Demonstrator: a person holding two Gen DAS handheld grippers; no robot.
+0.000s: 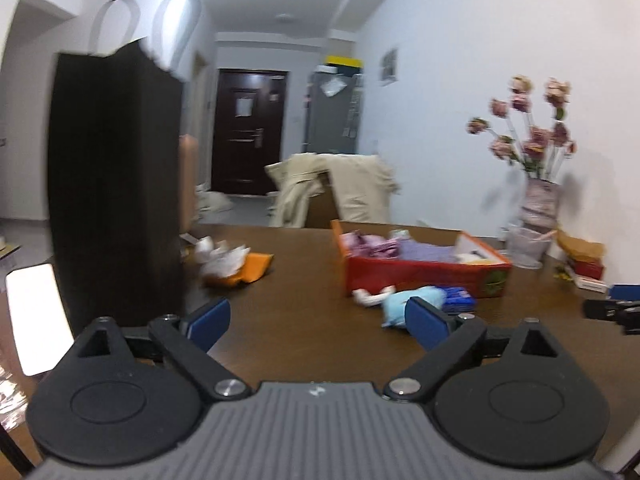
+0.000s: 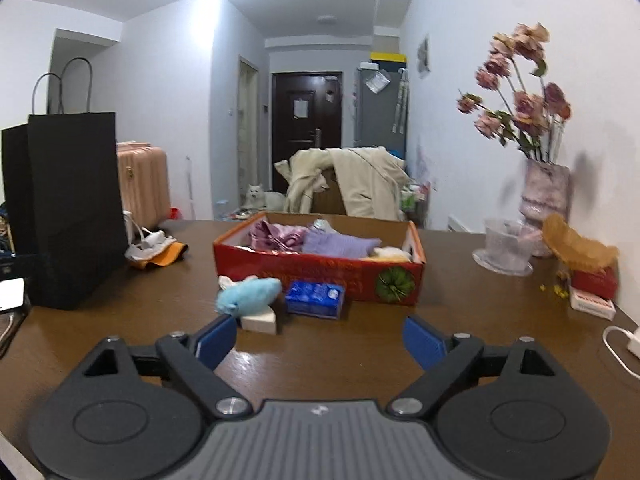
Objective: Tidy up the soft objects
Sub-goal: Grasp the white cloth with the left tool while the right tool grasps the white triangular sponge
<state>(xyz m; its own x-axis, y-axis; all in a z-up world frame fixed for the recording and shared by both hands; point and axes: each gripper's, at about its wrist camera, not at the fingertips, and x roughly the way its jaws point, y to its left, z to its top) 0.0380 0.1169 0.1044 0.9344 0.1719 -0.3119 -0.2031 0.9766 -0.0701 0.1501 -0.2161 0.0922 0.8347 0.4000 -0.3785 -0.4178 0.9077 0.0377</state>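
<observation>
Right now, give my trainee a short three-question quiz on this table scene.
1. True or false: the left claw is shut on the light blue plush toy.
2. Which lies inside the red box? A) purple knitted cloth B) blue tissue pack C) black paper bag
3. Fill in: the plush toy lies in ____ of the red box, on the table.

Key: 1 false, both claws are open and empty; 2 A; 3 front.
</observation>
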